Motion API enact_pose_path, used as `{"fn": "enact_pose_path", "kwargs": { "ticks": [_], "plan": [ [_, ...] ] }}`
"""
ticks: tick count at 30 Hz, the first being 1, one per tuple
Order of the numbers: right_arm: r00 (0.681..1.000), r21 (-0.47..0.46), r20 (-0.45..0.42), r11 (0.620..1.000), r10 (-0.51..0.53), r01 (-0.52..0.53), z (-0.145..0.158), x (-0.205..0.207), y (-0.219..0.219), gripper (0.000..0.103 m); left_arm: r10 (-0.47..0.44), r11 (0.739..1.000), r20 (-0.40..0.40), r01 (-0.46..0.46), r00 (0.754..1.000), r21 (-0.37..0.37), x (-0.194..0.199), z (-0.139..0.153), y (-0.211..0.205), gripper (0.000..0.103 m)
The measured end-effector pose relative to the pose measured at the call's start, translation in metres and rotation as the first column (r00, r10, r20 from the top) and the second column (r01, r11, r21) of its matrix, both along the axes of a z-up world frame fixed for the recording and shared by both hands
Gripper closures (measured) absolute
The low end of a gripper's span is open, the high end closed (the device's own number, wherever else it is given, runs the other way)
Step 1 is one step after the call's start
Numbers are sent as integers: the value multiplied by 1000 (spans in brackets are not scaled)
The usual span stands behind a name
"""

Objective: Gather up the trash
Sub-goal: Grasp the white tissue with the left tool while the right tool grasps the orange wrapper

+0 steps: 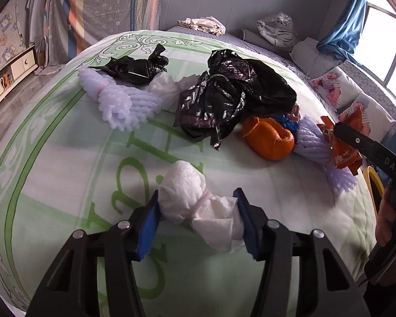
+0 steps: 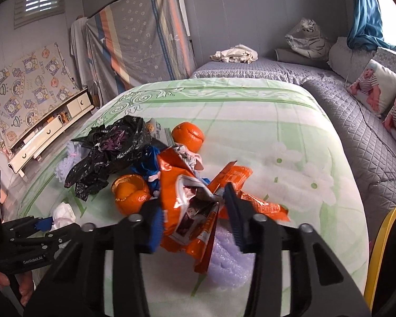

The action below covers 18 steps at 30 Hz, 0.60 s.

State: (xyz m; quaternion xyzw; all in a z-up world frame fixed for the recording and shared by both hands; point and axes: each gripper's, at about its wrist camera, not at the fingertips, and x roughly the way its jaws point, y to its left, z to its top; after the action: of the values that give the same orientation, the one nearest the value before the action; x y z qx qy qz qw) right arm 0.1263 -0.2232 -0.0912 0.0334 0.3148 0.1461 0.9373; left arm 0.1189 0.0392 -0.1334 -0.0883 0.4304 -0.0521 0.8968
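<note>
Bed with green-patterned quilt (image 1: 66, 158), trash scattered over it. Left hand-held gripper (image 1: 196, 220): jaws narrowed around a white tissue wad (image 1: 192, 200) tied at the waist with a pale band, blue pads touching it on both sides, so it reads as gripped. Right hand-held gripper (image 2: 195, 219): jaws pinched on a crumpled orange snack wrapper (image 2: 187, 211), which bunches up between the pads. Handling, judged: the tissue wad is light and soft and will squash; the banded waist is the firmest place to hold. The wrapper is thin, crinkly foil, probably slippery; a hold across the thick crumpled middle is safer than one on a loose flap. Directly under the right hand-held gripper lies a piece of lilac foam netting (image 2: 229, 259), touching the wrapper; it could snag and ride up with it. Just ahead of the right hand-held gripper, to its left: hollow orange peel (image 2: 130, 192), blue plastic scrap (image 2: 147, 163), large black plastic bag (image 2: 111, 153); further ahead a second orange (image 2: 188, 135). Ahead of the left hand-held gripper, well apart from it: another foam net (image 1: 124, 103) and a smaller black bag (image 1: 134, 67). Nothing blocks lifting the tissue. Yellow rim (image 2: 382, 251) at the right hand-held gripper's right edge, possibly a bin; cannot tell
</note>
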Motion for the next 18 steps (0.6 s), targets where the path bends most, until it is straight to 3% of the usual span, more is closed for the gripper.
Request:
{"fn": "enact_pose_path", "kwargs": {
  "ticks": [8, 13, 18],
  "plan": [
    [999, 82, 42, 996, -29, 25, 18, -7, -22, 90, 19, 999, 33, -18, 999, -35, -7, 11, 1, 59],
    [992, 131, 108, 990, -64, 50, 40, -26, -40, 90, 31, 999, 113, -29, 993, -18, -24, 33, 2, 59],
    [990, 213, 110, 975, -83, 58, 50, -38, -61, 90, 46, 999, 192, -45, 980, -12, -40, 54, 1, 59]
  ]
}}
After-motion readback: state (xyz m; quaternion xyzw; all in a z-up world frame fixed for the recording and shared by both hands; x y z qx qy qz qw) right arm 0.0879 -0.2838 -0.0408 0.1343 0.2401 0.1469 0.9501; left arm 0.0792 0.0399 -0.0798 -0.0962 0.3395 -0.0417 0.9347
